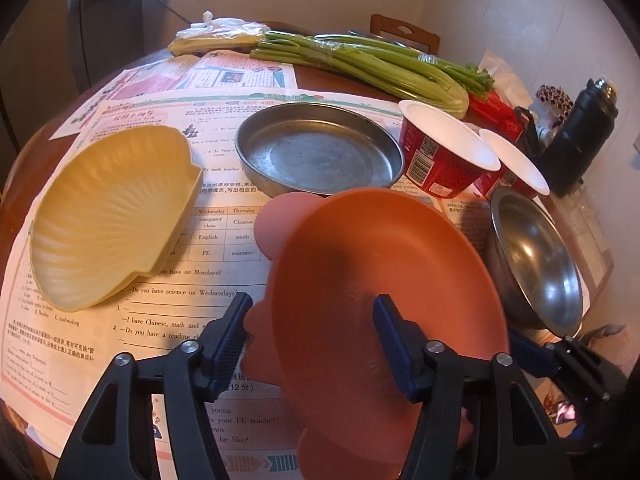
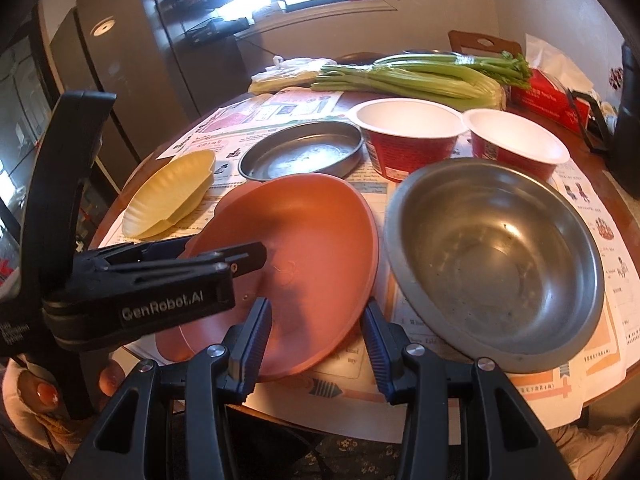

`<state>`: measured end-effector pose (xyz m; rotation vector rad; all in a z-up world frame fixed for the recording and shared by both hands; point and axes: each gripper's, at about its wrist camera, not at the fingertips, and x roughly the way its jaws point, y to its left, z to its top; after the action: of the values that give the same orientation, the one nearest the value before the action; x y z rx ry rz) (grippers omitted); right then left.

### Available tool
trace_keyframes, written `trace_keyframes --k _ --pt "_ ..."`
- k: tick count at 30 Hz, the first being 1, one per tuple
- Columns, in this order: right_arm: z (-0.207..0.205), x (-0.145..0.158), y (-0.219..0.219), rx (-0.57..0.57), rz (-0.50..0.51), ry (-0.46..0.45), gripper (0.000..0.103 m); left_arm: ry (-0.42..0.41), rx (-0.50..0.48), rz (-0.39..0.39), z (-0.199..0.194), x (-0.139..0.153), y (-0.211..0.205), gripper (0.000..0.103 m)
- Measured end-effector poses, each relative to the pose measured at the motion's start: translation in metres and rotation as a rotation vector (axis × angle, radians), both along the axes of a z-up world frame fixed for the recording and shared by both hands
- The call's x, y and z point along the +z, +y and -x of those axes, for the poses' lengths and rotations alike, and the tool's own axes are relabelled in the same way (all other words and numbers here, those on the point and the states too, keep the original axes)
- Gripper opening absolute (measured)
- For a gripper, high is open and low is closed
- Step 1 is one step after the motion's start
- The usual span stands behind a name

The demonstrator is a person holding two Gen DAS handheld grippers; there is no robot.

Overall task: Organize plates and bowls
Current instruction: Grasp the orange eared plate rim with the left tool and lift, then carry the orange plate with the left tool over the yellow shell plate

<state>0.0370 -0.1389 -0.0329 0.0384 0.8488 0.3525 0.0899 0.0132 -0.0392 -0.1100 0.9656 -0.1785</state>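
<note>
Risk, large round steel bowl [image 2: 496,264]: it stood just beside the raised plate. A swing of the plate towards it would probably have knocked its rim.
Risk, round orange plastic plate [image 2: 312,232]: it was held by one edge only and steeply tilted. A weak pinch on smooth plastic could have let it pivot or drop onto the printed paper sheets [image 1: 192,320].
Risk, yellow shell-shaped plastic dish [image 1: 112,216]: it lay well to the other side. Stacking the plate on its ribbed, uneven form would likely have left the plate rocking.
Risk, shallow round steel pan [image 1: 320,152]: it stood behind the plate and near it, so a careless carry could have clipped it.
Plate, location: over the near middle of the round wooden table [image 2: 580,148], between dish and bowl.
Plate, appearance: matte, shallow and empty, with a paler scalloped border. No cracks showed.
Left gripper [image 1: 312,302]: clamped across the plate's near rim, one finger inside and one outside.
Right gripper [image 2: 316,306]: jaws apart, grasping nothing, hovering by the plate's near edge.
</note>
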Motion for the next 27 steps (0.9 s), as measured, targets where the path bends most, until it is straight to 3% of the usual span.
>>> trace_keyframes --k 8,27 --pt "0.003 -0.001 0.010 0.016 0.064 -0.033 0.047 0.002 0.005 0.018 0.005 0.001 0.002 0.063" --pt "0.007 0.003 0.019 0.050 0.060 -0.046 0.047 -0.050 0.045 0.036 0.020 0.019 0.016 0.063"
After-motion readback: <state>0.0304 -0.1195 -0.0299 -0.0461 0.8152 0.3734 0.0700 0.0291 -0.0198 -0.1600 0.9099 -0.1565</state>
